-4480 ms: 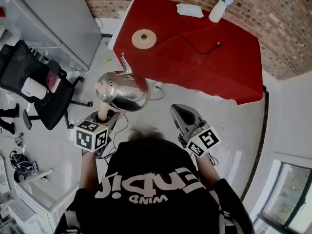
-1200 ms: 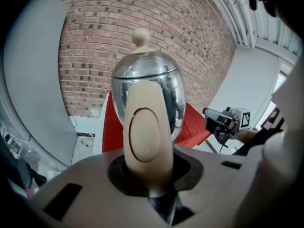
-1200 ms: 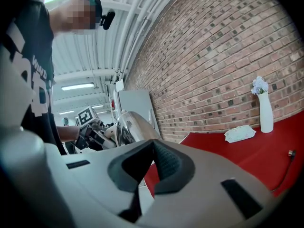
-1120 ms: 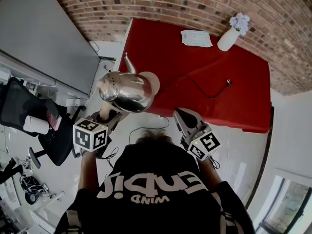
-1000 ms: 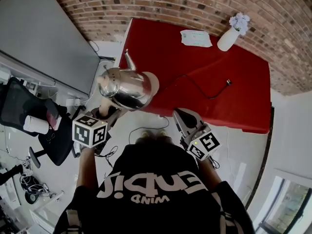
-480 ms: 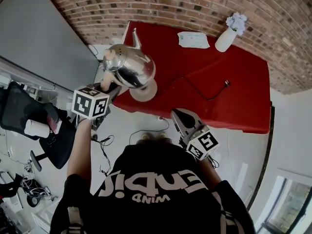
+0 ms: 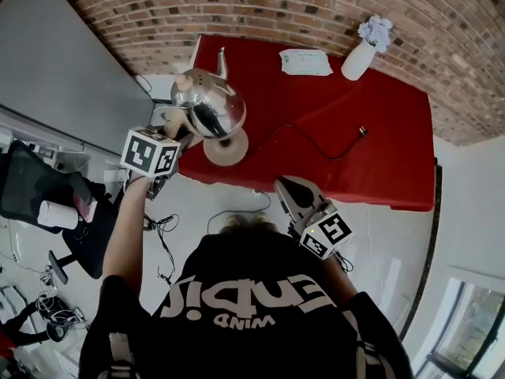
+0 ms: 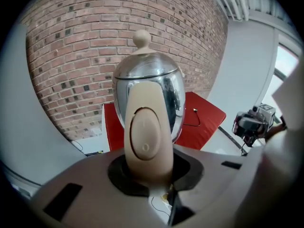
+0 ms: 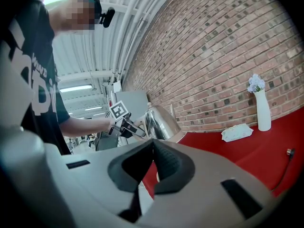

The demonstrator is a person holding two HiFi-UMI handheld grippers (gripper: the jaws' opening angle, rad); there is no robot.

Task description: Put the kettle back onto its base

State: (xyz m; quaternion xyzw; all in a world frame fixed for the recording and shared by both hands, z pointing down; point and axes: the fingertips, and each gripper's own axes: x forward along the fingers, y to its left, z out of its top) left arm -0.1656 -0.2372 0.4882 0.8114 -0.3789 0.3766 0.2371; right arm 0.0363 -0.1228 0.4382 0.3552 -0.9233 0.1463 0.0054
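The chrome kettle [image 7: 208,107], with its cream lid knob and handle, hangs in the air over the near left corner of the red table [image 7: 371,164]. My left gripper [image 7: 178,130] is shut on the cream handle [image 8: 146,137], which fills the gap between its jaws. The round cream base [image 7: 230,150] lies on the table just below the kettle, partly hidden by it. My right gripper [image 7: 286,188] hovers in front of the table's near edge, jaws shut and empty. In the right gripper view the kettle [image 9: 162,120] is ahead, left of centre.
A black power cable runs from the base to a loose plug [image 7: 361,130] mid-table. At the far edge stand a white vase with flowers [image 7: 357,57] and a tissue pack [image 7: 305,61]. A brick wall is behind; an office chair [image 7: 39,204] stands left.
My left gripper has carried the kettle away from the person and over the table's corner, to above the base. The right gripper has stayed where it was.
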